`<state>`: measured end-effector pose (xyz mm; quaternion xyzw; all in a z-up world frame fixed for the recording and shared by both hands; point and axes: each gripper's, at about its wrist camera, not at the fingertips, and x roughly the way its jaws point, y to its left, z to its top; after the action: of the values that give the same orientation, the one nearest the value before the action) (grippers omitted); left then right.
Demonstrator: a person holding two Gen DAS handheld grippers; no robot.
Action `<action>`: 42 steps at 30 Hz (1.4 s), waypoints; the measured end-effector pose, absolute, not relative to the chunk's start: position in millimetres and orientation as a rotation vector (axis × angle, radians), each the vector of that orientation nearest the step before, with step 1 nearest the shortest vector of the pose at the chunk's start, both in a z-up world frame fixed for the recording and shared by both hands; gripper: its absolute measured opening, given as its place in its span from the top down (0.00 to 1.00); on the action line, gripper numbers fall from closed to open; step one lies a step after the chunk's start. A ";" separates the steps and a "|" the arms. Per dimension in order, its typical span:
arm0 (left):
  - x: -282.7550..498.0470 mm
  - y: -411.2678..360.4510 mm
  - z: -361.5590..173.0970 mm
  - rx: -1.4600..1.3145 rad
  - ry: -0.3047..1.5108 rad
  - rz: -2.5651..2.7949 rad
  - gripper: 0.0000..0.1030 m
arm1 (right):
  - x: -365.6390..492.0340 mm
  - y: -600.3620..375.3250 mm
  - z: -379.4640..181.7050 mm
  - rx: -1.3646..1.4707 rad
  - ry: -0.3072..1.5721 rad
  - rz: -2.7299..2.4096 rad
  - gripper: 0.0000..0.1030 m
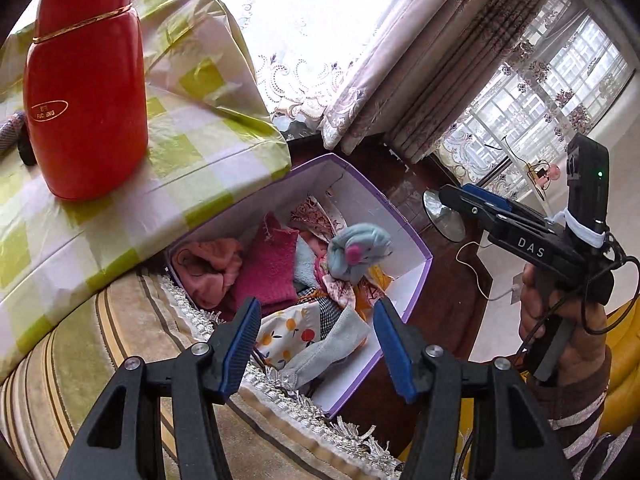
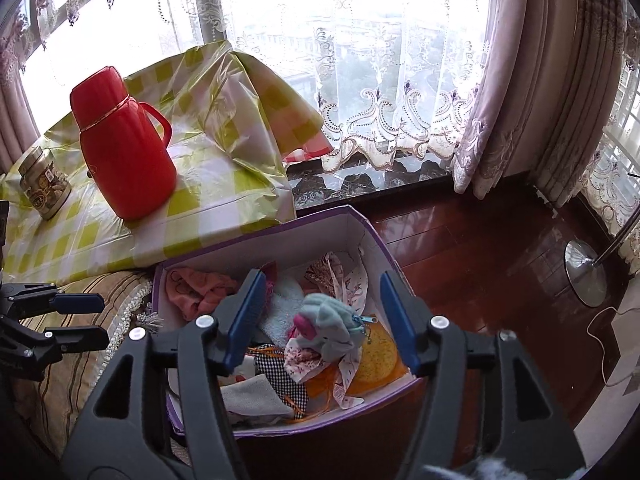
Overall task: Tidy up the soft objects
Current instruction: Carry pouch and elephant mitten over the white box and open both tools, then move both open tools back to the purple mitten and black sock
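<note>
1. Pale blue plush toy [image 2: 326, 330] with a pink patch, lying on top of the heap inside the purple box [image 2: 280, 224], toward its right side; also seen in the left wrist view [image 1: 356, 250].
2. Around the toy, in the same box: pink towel [image 1: 208, 268] at the far left corner, magenta knit cloth [image 1: 268, 272] beside it, fruit-print cloth [image 1: 288, 332] and checked black-and-white cloth [image 2: 280, 372] at the near end, yellow round piece [image 2: 376, 356] against the right wall.
3. Right claw [image 2: 322, 320] above the box, pointing down at the heap, blue pads well apart, nothing pressed between them; toy visible in the gap but not touched.
4. Left claw [image 1: 316, 344] above the near end of the box, pads likewise apart and holding nothing.
5. Box standing on the dark wooden floor [image 2: 480, 248], touching a striped fringed cushion [image 1: 120, 340] on its left.
6. Desk with a green-checked plastic cover [image 2: 224, 200] just behind the box, carrying a red thermos [image 2: 124, 148] and a small tin [image 2: 42, 182].
7. Lace curtains [image 2: 400, 112] and a window beyond; round metal stand base [image 2: 586, 276] on the floor to the right.
</note>
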<state>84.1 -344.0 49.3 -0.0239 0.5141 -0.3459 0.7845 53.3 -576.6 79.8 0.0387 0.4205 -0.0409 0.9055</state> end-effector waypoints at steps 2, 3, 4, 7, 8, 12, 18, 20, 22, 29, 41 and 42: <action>88.2 -336.6 51.3 -0.063 1.098 -0.730 0.42 | 53.5 -571.6 82.2 0.071 0.866 -0.070 0.39; 90.1 -332.7 52.3 -0.069 1.093 -0.722 0.42 | 53.7 -568.5 83.7 0.066 0.864 -0.059 0.39; 92.2 -329.0 52.8 -0.074 1.088 -0.714 0.42 | 54.4 -564.4 85.4 0.060 0.862 -0.048 0.39; 98.6 -314.8 55.1 -0.092 1.066 -0.685 0.42 | 56.9 -550.5 89.8 0.043 0.859 -0.013 0.39; 100.5 -309.3 56.4 -0.098 1.058 -0.675 0.42 | 57.7 -544.5 90.7 0.038 0.859 0.003 0.39; 107.5 -284.7 61.0 -0.122 1.028 -0.631 0.42 | 60.6 -514.9 93.8 0.001 0.862 0.079 0.39; 118.2 -236.0 60.3 -0.173 1.006 -0.547 0.42 | 66.0 -459.4 95.1 -0.056 0.876 0.209 0.39; 121.9 -216.3 59.8 -0.191 0.997 -0.513 0.42 | 67.6 -439.1 95.0 -0.074 0.882 0.260 0.39; 125.8 -197.7 59.5 -0.206 0.990 -0.478 0.42 | 69.2 -415.8 94.7 -0.099 0.886 0.307 0.39; 140.8 -136.7 58.8 -0.225 0.961 -0.360 0.42 | 78.3 -322.9 95.0 -0.213 0.877 0.461 0.39; 184.3 -43.9 67.0 -0.234 0.875 -0.199 0.42 | 123.5 -195.8 91.2 -0.449 0.811 0.521 0.39; 190.5 -39.6 66.8 -0.232 0.866 -0.194 0.42 | 128.3 -188.4 90.7 -0.456 0.806 0.528 0.39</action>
<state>190.5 -39.6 66.8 -0.1119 0.4180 -0.0937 0.8967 128.3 -188.4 90.7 -0.2172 0.3842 0.2515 0.8614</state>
